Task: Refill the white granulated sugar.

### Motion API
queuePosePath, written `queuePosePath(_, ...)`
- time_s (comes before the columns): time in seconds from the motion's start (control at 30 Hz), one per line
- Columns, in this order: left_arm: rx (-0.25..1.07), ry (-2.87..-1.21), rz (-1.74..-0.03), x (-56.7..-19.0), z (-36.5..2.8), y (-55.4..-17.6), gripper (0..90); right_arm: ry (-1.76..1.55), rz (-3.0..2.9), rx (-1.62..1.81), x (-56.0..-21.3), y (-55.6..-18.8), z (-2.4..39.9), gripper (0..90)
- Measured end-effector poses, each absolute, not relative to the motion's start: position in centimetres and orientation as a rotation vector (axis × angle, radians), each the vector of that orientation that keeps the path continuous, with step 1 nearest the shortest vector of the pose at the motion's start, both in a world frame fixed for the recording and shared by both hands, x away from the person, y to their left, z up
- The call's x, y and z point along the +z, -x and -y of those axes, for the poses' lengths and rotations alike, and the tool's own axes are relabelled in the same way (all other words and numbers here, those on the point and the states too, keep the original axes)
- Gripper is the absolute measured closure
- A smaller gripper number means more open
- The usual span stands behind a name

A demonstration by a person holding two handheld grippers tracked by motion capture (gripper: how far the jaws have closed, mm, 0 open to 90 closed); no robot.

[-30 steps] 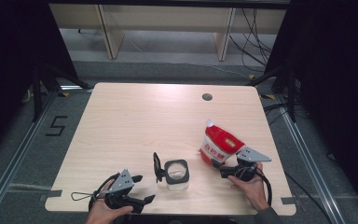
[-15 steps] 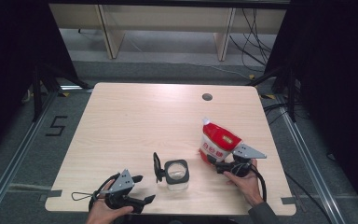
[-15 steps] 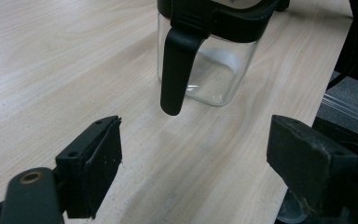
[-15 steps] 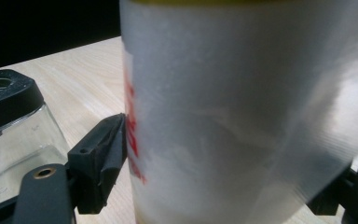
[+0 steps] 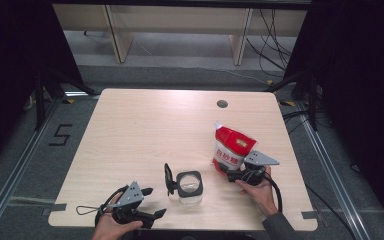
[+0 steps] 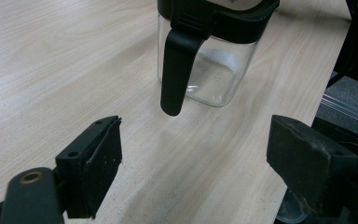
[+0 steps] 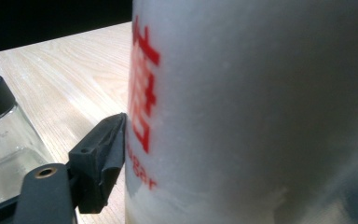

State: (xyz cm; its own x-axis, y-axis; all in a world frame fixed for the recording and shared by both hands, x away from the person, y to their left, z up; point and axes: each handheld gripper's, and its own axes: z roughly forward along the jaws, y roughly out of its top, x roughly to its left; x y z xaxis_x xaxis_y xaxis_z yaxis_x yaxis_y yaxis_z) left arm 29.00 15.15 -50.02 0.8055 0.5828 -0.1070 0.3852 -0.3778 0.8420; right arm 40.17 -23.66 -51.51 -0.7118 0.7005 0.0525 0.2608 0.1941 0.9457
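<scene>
A red and white sugar bag stands upright at the table's front right. My right gripper is shut on its lower part. In the right gripper view the bag looms close, with one finger pressed to its side and the other hidden behind it. A clear glass jar with a black lid and black handle stands left of the bag. My left gripper rests open near the front edge. The jar lies just ahead of its jaws, which hold nothing.
The light wooden table has a round cable hole near its far right edge. The jar stands close to the bag's left. Dark curtains flank the table, and shelving legs stand beyond it.
The right gripper and the sugar bag have shifted slightly left and away from the front edge. The left gripper and the jar have stayed put.
</scene>
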Motion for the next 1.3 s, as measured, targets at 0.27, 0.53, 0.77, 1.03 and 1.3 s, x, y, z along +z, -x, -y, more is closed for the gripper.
queuePosePath(0.27, 0.256, -2.013, -0.709, -50.1, -15.1, -29.0, 17.5, -0.881, -2.095, 1.522, -51.5, -40.3, 23.6, 24.4)
queuePosePath(0.53, 0.246, -2.01, -0.732, -50.1, -15.0, -28.9, 17.5, -0.883, -2.118, 1.495, -51.5, -40.2, 23.4, 26.0)
queuePosePath(0.77, 0.251, -2.012, -0.728, -50.1, -15.1, -28.9, 17.5, -0.835, -2.1, 1.496, -51.6, -40.3, 22.8, 26.2)
queuePosePath(1.03, 0.252, -2.012, -0.726, -50.1, -15.1, -28.9, 17.5, -0.824, -2.102, 1.505, -51.6, -40.6, 22.5, 25.7)
queuePosePath(1.3, 0.252, -2.01, -0.725, -50.1, -15.1, -28.9, 17.5, -0.863, -2.076, 1.505, -51.6, -40.5, 22.0, 25.8)
